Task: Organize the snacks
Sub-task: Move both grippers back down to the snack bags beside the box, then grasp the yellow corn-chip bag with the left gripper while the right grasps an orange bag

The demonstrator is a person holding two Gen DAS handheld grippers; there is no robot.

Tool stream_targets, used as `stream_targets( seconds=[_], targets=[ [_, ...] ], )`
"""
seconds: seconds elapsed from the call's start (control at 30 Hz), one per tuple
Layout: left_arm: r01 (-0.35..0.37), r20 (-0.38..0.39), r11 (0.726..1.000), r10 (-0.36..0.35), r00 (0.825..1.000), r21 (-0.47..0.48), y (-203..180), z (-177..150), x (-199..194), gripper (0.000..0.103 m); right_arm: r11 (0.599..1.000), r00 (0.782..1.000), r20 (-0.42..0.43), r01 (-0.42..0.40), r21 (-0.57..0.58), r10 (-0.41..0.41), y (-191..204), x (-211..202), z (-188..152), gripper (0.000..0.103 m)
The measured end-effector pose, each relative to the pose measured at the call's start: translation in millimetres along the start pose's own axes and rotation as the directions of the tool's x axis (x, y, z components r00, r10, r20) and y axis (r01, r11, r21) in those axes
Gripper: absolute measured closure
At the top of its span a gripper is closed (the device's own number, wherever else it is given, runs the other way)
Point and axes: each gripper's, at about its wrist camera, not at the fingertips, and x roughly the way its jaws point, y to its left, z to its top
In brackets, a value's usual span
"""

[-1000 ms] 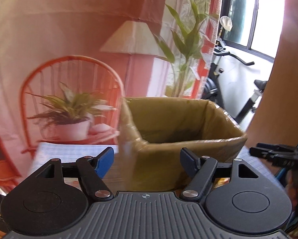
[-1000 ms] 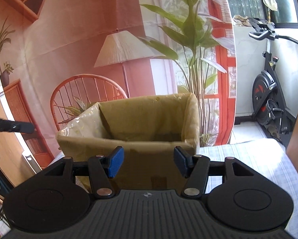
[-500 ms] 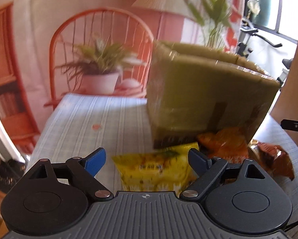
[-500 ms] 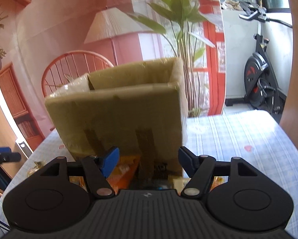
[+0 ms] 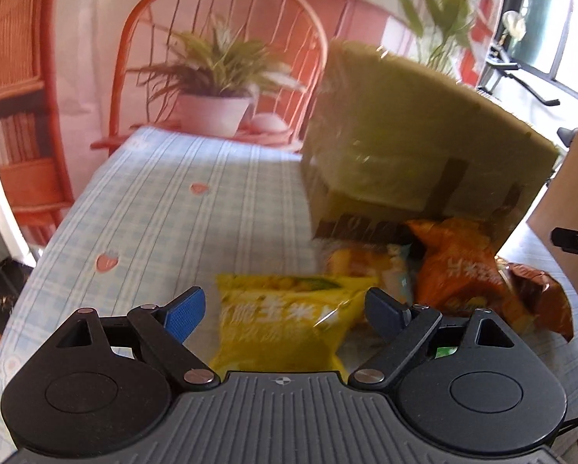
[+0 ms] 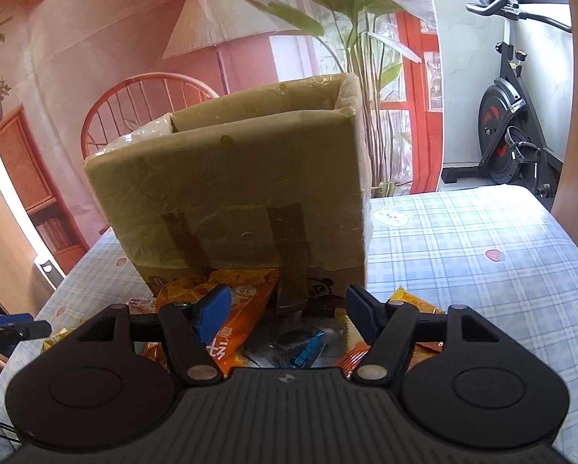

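Both of your grippers have dropped since a second ago, so the box (image 6: pixel 231 193) now towers over the snacks piled at its foot on the bench (image 5: pixel 142 208). Left gripper (image 5: pixel 285 309) jaws have spread wider and stand open around the yellow packet (image 5: pixel 285 321). Right gripper (image 6: pixel 289 309) jaws hang open above the orange packet (image 6: pixel 242 328), gripping nothing.

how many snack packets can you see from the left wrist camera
4. A yellow packet lies between the left claw's fingers, a pale yellow one behind it, an orange packet against the cardboard box, a brown one far right. More may be hidden.
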Motion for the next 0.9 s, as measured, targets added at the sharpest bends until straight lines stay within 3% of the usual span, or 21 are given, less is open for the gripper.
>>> stream_targets(
  seconds=[0.17, 0.5, 0.6, 0.73, 0.9],
  targets=[
    [-0.006, -0.052, 1.0, 0.005, 0.999, -0.016, 10.6, -4.0, 11.2, 0.012, 1.0, 1.0, -0.014, 0.002, -0.002, -0.002, 1.8, 3.6, -2.0, 0.034],
    [0.048, -0.096, 0.999, -0.049, 0.994, -0.012, 12.1, -11.3, 28.0, 0.009, 1.0, 1.0, -0.026, 0.008, 0.001, -0.008, 0.9, 4.6, -4.7, 0.034],
    [0.055, -0.086, 0.997, -0.06, 0.995, -0.051, 16.9, -16.1, 30.8, 0.01, 1.0, 1.0, -0.025, 0.006, 0.002, -0.006, 0.4, 4.7, -4.8, 0.034],
    [0.116, -0.077, 0.98, -0.129, 0.989, -0.16, 27.1, -21.2, 33.4, 0.018, 1.0, 1.0, -0.027, 0.005, 0.001, -0.005, 0.4, 5.1, -5.0, 0.034],
    [0.109, -0.079, 0.984, -0.121, 0.99, -0.141, 21.2, -22.7, 31.9, 0.022, 1.0, 0.999, -0.032, 0.008, -0.002, -0.008, -1.4, 7.2, -4.7, 0.034]
  ],
)
